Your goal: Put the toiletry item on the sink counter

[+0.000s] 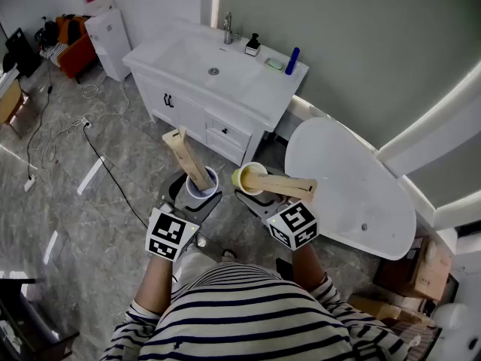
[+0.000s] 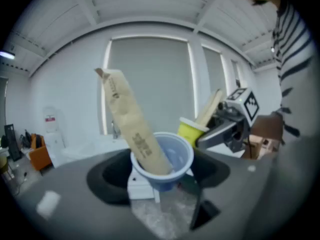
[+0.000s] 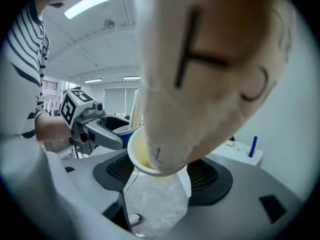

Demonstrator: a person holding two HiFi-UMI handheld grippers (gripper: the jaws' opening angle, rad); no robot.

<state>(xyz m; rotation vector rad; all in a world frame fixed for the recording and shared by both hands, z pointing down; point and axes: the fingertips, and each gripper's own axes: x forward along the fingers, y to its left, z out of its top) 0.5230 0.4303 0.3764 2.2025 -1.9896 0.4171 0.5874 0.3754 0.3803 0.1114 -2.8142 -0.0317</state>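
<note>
I stand on the floor in front of the white sink counter (image 1: 188, 59), holding both grippers up side by side. My left gripper (image 1: 197, 201) is shut on a blue cup (image 1: 201, 184) (image 2: 167, 164). A beige tube (image 1: 188, 158) (image 2: 132, 124) stands slanted in that cup. My right gripper (image 1: 252, 198) is shut on a yellow cup (image 1: 248, 177) (image 3: 150, 159), and a second beige tube (image 1: 289, 184) (image 3: 210, 69) leans out of it to the right. The two cups are close but apart. Both are well short of the counter.
On the counter are a faucet (image 1: 228, 28), a soap dispenser (image 1: 253, 45), a green dish (image 1: 274, 64) and a blue bottle (image 1: 291, 61) (image 3: 254, 147). A white bathtub (image 1: 349, 186) lies to the right. A white dispenser (image 1: 109, 42) and cables (image 1: 90, 138) are at the left.
</note>
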